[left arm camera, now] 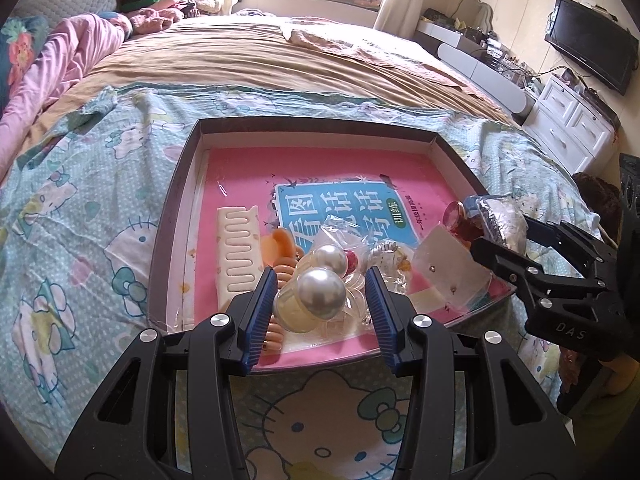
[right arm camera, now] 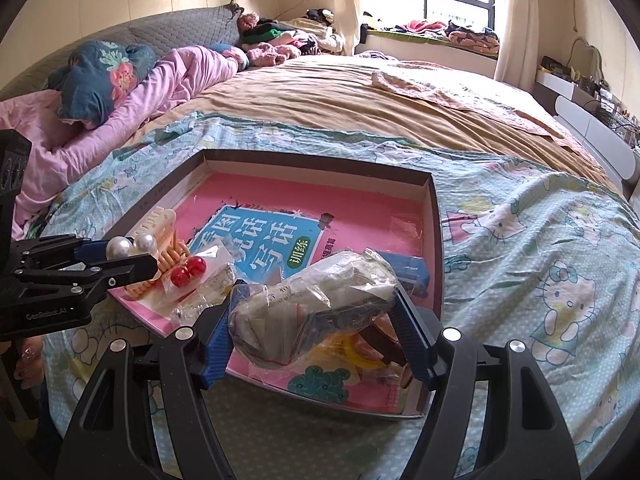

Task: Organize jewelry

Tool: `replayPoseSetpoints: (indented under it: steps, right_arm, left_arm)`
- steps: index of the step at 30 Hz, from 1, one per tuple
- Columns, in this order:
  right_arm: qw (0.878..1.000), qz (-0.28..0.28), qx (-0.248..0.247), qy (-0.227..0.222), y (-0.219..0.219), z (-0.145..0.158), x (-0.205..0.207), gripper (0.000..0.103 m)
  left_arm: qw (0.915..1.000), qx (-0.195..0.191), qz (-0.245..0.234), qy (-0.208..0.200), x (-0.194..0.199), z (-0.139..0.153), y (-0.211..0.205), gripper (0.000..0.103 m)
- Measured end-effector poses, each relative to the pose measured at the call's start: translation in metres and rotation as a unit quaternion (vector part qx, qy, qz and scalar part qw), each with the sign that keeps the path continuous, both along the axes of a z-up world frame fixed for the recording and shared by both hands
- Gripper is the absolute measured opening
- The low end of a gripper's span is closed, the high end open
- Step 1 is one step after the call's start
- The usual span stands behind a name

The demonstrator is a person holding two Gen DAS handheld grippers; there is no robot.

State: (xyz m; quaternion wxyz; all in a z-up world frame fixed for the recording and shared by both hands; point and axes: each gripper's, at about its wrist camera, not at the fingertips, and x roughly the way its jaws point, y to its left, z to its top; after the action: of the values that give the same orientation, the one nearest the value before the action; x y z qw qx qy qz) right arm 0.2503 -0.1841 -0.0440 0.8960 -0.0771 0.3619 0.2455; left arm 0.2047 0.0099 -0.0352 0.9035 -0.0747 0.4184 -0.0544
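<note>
Left wrist view: at lower centre the left gripper (left arm camera: 324, 300) hovers with jaws spread on either side of the pearl hair tie (left arm camera: 322, 290), not pinching it. This lies in a pile of bagged jewelry (left arm camera: 372, 258) inside the shallow box (left arm camera: 176, 200), beside the cream comb (left arm camera: 237, 254). At right, the right gripper (left arm camera: 496, 240) holds a crinkled plastic bag (left arm camera: 502, 220).

Right wrist view: at lower centre its jaws press on that plastic bag (right arm camera: 316, 300), held above the box's near right corner; the red bead earrings (right arm camera: 188, 272) lie at centre left. The step looks like sorting pieces; next, the bag needs a clear spot and the left jaws must close on the pearls.
</note>
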Motion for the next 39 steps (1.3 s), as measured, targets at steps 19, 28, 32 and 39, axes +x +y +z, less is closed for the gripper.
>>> replayPoseSetpoints:
  steps: [19,28,32,39]
  right_arm:
    - [0.999,-0.027,0.018,-0.022,-0.024,0.019,-0.024,0.088]
    - [0.998,-0.029,0.036,-0.041,-0.041,0.043,-0.058,0.095]
    - [0.997,-0.029,0.039,-0.052,-0.045,0.052,-0.076,0.096]
    - [0.996,-0.033,0.041,-0.069,-0.052,0.06,-0.106,0.098]
  left_arm:
    - [1.0,0.002,0.002,-0.006,-0.003,0.004,0.001,0.045]
    - [0.9994,0.001,0.002,-0.035,-0.023,0.031,-0.001,0.06]
    - [0.9989,0.003,0.007,-0.046,-0.04,0.042,-0.001,0.07]
    - [0.9982,0.018,0.017,-0.055,-0.071,0.052,0.003,0.093]
